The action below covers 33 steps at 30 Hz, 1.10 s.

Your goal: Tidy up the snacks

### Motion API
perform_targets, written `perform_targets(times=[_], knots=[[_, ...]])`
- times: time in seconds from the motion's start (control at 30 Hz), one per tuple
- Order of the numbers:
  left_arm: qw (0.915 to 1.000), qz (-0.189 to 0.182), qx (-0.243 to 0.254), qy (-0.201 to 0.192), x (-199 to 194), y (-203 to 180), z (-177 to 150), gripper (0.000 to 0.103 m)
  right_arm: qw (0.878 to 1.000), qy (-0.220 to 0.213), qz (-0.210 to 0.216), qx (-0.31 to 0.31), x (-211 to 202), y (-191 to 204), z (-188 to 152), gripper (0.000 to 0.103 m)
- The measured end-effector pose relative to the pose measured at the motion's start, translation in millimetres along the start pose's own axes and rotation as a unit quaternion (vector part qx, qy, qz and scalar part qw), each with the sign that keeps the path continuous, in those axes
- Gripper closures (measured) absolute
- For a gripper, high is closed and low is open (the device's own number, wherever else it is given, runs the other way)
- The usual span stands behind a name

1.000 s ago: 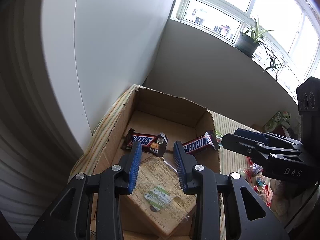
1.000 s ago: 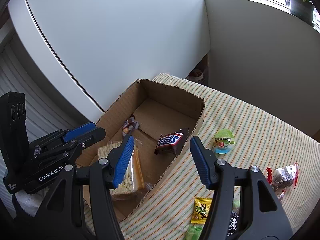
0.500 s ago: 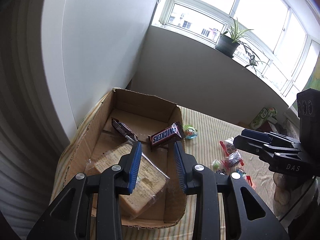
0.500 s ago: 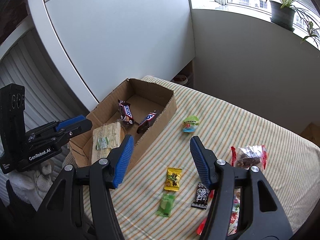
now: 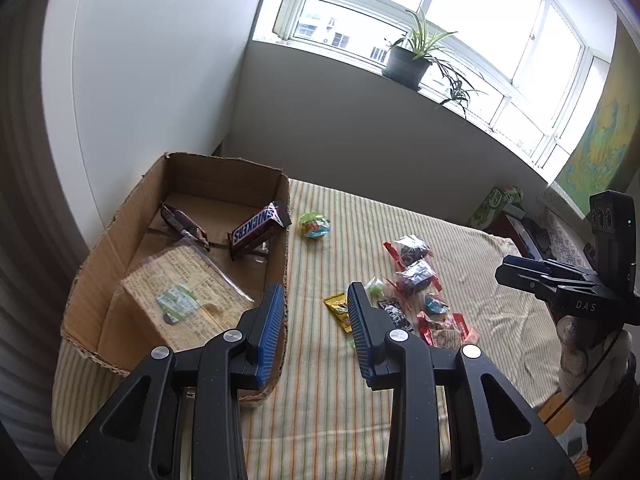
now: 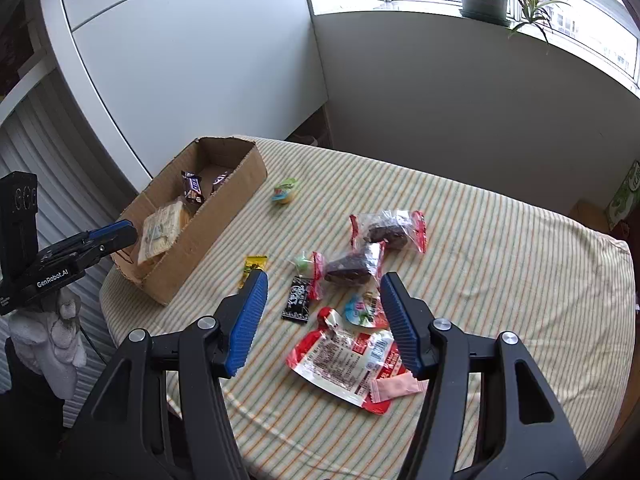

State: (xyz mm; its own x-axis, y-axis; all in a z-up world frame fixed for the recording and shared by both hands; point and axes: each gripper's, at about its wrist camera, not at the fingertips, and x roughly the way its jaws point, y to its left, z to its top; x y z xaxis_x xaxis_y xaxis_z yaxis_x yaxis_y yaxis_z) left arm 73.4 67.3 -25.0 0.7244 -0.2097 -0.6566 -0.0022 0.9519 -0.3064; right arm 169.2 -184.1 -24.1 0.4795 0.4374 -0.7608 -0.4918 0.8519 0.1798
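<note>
A cardboard box point(image 5: 286, 216) point(image 6: 224, 216) stands at the left of a striped table. It holds a Snickers bar point(image 5: 258, 230), a second dark bar point(image 5: 184, 226) and a wrapped cracker pack point(image 5: 184, 300). Loose snacks lie on the cloth: a green jelly cup point(image 6: 285, 191), two clear brownie packs point(image 6: 390, 228), a yellow candy point(image 6: 253, 266), a black sachet point(image 6: 298, 300) and a red-white pouch point(image 6: 344, 360). My left gripper point(image 5: 316, 322) is open and empty over the box's right wall. My right gripper point(image 6: 324, 316) is open and empty above the snack pile.
The striped cloth point(image 6: 500, 260) covers the table up to grey walls behind. A potted plant point(image 5: 408, 62) stands on the windowsill. A green carton point(image 5: 494, 206) sits past the table's far right. A white cabinet point(image 6: 180, 60) stands behind the box.
Both grippers have pulled back and up from the box toward the right. The loose snack pile has come into view. Both stay open and empty.
</note>
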Motion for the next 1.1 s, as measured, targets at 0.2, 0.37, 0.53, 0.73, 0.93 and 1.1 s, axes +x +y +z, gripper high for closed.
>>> perform_targets(times=[0.2, 0.37, 0.53, 0.73, 0.93, 1.1], knots=[[0.9996, -0.017, 0.004, 0.023, 11, -20, -19, 0.071, 0.999, 0.022, -0.02, 0.017, 3, -36, -23, 0.042], [0.9983, -0.026, 0.009, 0.051, 27, -34, -36, 0.071, 0.997, 0.05, -0.028, 0.042, 13, -57, -44, 0.042], [0.9965, -0.032, 0.015, 0.076, 44, -47, -52, 0.071, 0.997, 0.053, -0.02, 0.043, 21, -61, -50, 0.042], [0.9947, -0.028, 0.018, 0.097, 61, -54, -63, 0.071, 0.998, 0.058, -0.005, 0.011, 40, -53, -40, 0.042], [0.9928, -0.013, 0.023, 0.117, 78, -53, -66, 0.071, 0.997, 0.081, -0.005, -0.01, 71, -42, -34, 0.042], [0.991, 0.004, 0.035, 0.129, 93, -54, -66, 0.071, 0.995, 0.096, -0.004, -0.016, 91, -43, -32, 0.042]])
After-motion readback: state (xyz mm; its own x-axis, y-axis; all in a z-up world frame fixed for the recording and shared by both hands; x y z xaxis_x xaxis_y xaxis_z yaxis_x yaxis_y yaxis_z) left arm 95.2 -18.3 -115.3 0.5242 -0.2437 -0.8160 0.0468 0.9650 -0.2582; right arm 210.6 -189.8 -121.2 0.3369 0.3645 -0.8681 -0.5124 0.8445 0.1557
